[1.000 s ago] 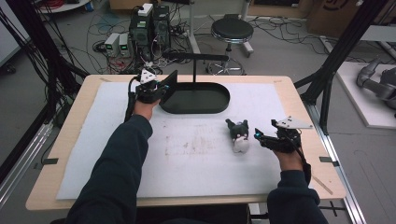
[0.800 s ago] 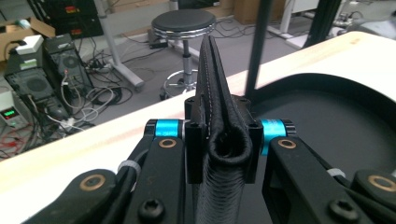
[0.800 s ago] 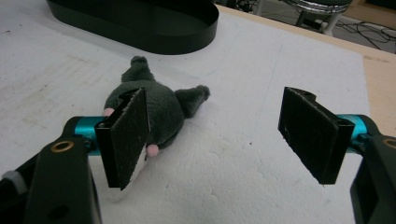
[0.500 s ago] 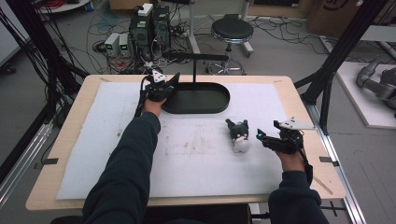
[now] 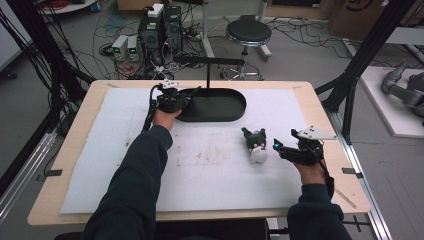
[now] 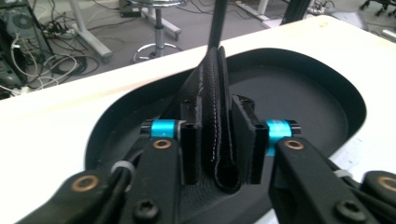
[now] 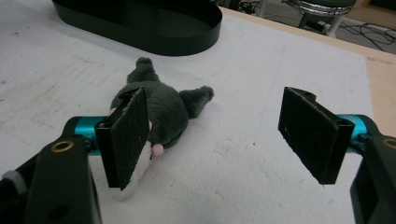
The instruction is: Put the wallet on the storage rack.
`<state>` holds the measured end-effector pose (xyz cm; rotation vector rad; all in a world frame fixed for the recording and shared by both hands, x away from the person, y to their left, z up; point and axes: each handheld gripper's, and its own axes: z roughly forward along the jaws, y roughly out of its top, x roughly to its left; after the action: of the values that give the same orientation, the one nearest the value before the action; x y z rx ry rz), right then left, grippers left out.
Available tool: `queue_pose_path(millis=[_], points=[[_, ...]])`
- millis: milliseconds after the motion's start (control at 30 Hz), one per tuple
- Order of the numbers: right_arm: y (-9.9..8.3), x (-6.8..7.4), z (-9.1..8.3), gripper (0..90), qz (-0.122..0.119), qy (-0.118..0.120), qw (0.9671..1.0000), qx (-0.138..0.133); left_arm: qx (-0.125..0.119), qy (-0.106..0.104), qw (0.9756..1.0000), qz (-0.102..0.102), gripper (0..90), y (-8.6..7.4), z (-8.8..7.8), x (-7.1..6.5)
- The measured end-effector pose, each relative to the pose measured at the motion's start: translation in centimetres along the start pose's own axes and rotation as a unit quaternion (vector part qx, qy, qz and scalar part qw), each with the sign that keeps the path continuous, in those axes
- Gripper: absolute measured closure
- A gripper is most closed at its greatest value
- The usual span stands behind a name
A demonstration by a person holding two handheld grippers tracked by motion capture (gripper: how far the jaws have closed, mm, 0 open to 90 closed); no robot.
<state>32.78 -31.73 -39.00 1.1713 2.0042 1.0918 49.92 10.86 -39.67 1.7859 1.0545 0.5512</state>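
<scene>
The left tongs (image 6: 219,140) are clamped on the rim of the black oval tray (image 5: 227,111), which sits at the far edge of the bench (image 5: 330,115), left of centre. The right tongs (image 7: 224,135) stand wide apart beside the grey plush toy (image 7: 163,112), which lies right of the bench's centre. To do this well, keep the rim pinch square and firm so the tray does not twist, and centre the toy between the right pads before closing.
</scene>
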Motion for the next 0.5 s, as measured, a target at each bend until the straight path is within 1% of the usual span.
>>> queue_pose_path(millis=[33,67,100,167,200,233,300,367,433,500], points=[[0.0,0.0,0.0,25.0,-0.001,-0.001,1.0000,-0.001,0.002,0.007,0.9999,0.013,75.6,0.0,0.0,-0.2],[0.0,-0.1,0.0,25.1,0.000,-0.001,1.0000,-0.001,-0.001,0.019,0.9995,0.025,76.4,0.1,0.0,-0.4],[0.0,-0.1,0.1,25.1,0.002,-0.001,1.0000,-0.001,-0.004,0.035,0.9987,0.038,77.5,0.1,0.1,-0.6],[0.0,-0.1,0.1,25.1,0.001,-0.002,1.0000,-0.001,-0.011,0.057,0.9968,0.055,78.9,0.2,0.3,-0.8],[-0.1,-0.1,0.1,25.0,0.003,-0.002,1.0000,0.000,-0.014,0.066,0.9961,0.057,79.3,0.2,0.4,-0.9],[-0.1,-0.2,0.1,25.1,0.002,-0.001,1.0000,0.001,-0.015,0.069,0.9960,0.055,79.4,0.2,0.5,-0.8],[-0.1,-0.2,0.2,25.1,0.004,0.000,1.0000,0.002,-0.016,0.063,0.9964,0.055,79.3,0.2,0.9,-0.9],[-0.2,-0.3,0.3,25.1,0.004,0.000,1.0000,0.003,-0.012,0.060,0.9959,0.067,79.1,0.2,1.3,-1.4],[-0.2,-0.3,0.3,25.1,0.005,0.000,1.0000,0.005,-0.012,0.054,0.9964,0.065,78.7,0.2,1.8,-1.5],[-0.2,-0.3,0.3,25.1,0.004,0.001,1.0000,0.007,-0.009,0.038,0.9979,0.052,76.8,0.0,2.3,-1.5]])
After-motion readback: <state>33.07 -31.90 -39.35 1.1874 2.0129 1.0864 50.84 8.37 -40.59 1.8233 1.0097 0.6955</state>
